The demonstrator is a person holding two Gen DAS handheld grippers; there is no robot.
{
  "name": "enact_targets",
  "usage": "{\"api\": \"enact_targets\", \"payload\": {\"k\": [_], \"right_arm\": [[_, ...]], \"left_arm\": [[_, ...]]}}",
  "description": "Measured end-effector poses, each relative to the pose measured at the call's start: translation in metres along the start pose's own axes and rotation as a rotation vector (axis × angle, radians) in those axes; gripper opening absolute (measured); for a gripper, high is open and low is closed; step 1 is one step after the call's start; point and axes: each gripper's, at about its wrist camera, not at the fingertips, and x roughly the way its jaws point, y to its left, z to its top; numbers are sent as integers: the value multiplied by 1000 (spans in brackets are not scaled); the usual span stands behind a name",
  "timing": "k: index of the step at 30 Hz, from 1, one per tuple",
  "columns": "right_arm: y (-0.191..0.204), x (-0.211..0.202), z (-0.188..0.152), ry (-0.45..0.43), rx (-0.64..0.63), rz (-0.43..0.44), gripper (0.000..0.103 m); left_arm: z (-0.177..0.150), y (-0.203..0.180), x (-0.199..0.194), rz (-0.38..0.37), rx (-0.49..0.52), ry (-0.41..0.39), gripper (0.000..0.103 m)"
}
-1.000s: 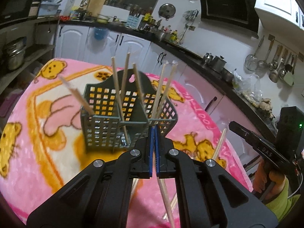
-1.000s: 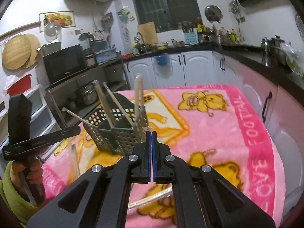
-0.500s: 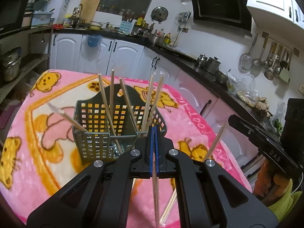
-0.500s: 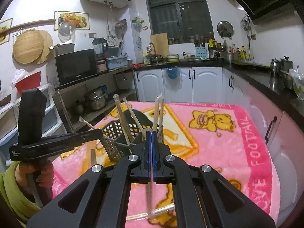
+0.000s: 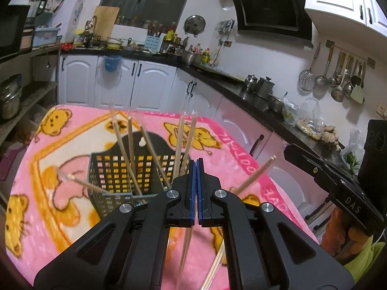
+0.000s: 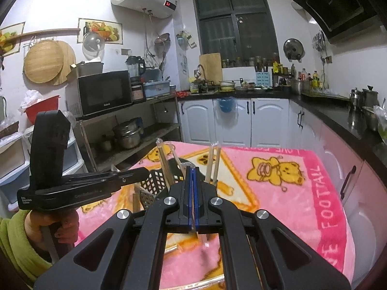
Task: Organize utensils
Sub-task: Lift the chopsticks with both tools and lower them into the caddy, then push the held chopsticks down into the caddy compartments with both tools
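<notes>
The fingers of the left gripper (image 5: 196,163) are pressed together on a chopstick (image 5: 186,249), which hangs blurred below the blue pads. The right gripper (image 6: 191,169) is likewise clamped narrow on a second chopstick (image 6: 205,238), apparently in a clear sleeve, with its upper end just above the pads. Both are held above the blanket-covered table (image 5: 72,229). The dark mesh utensil basket (image 5: 113,176) sits ahead of them, back from the table's edges, nearer its far-left corner in the left wrist view. The standing chopsticks (image 5: 125,149) lean out of it at different angles. Some loose chopsticks (image 5: 212,270) lie on the blanket near the near edge.

The main risk is probably at the basket's mouth. The leaning sticks cross over the compartments, so a chopstick coming down could strike one and be knocked aside, or push it out. Each stick is pinched at only one point, so it may pivot between the pads; the blur on the left one suggests it swings. A tilted stick could catch the mesh rim and slip free. The basket looks light, and the soft blanket gives it poor footing, so a sideways push could tip it. With both grippers heading for the same opening, they could also collide. A dropped stick near the right edge might roll off the table.
</notes>
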Motion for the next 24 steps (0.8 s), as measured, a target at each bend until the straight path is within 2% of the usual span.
{"api": "enact_targets", "payload": {"k": [12,24], "right_arm": [[2,-7,20,-62,-3,11,1],[5,-13,56,-158,-12,32,1]], "left_arm": [[30,-6,-7,-19,25,-68,0],[75,-16,-18,-17,45,-181,0]]}}
